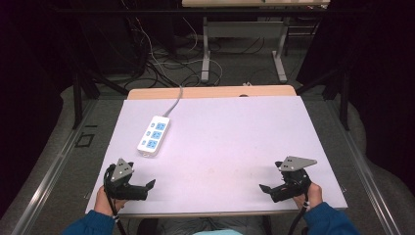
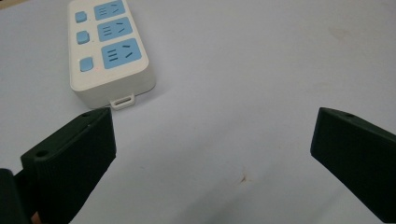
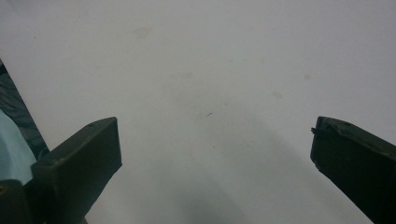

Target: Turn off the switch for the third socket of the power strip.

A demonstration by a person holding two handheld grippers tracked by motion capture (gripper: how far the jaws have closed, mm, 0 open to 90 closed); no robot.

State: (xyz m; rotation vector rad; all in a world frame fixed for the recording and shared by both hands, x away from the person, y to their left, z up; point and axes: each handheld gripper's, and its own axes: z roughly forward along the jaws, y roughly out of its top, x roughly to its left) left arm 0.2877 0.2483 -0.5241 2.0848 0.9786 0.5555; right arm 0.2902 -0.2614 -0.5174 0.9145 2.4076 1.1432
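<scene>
Grippers are sitting low in the high view: left gripper point(image 1: 147, 186) at lower left, right gripper point(image 1: 266, 188) at lower right, both spread wide and gripping nothing. White power strip point(image 1: 153, 135) is lying left of centre on the table point(image 1: 235, 142), cable trailing upward. Left gripper view is showing its blue sockets at upper left; right gripper view is facing bare, faintly stained tabletop.
</scene>
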